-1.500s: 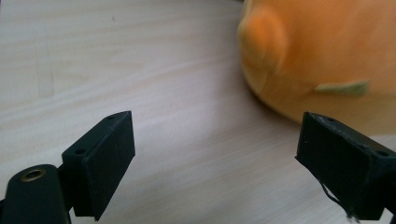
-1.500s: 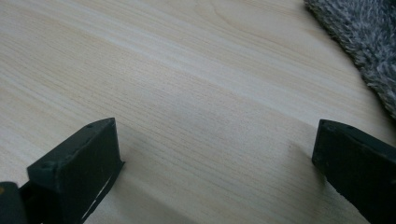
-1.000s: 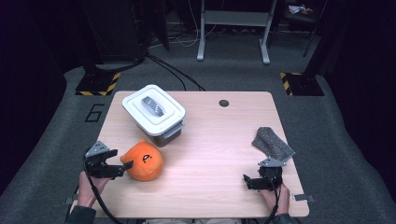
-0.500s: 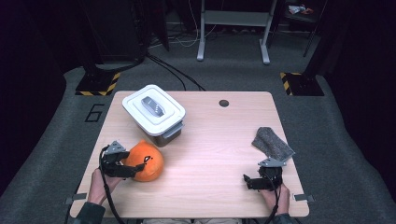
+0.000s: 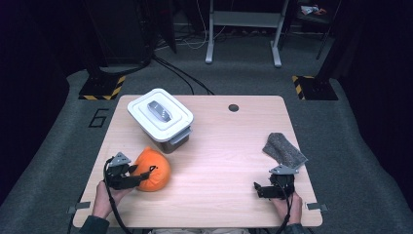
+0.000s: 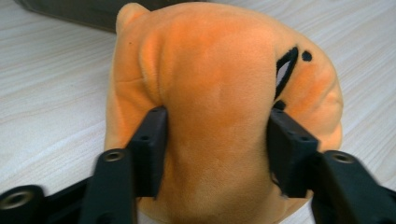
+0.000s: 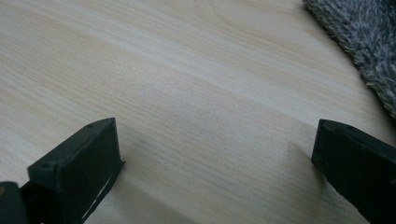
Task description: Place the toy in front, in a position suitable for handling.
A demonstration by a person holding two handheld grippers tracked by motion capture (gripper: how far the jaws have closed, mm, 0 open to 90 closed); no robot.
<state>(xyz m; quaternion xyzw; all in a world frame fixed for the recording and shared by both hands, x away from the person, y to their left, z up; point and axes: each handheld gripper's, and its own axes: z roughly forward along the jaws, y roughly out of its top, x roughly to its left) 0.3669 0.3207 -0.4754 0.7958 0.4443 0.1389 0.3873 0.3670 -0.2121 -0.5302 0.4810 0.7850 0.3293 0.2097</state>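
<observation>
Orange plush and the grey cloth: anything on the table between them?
No. In the high view, bare wood separates the orange plush from the grey cloth; the right gripper sits nearer, below that line.

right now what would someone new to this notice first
The bright orange plush toy near the table's front left corner draws the eye first, pinched between the jaws of the left gripper, which have just been closing into its soft body. Behind it stands a white lidded container. Over at the front right, the right gripper rests open on the wooden table beside a grey cloth.
</observation>
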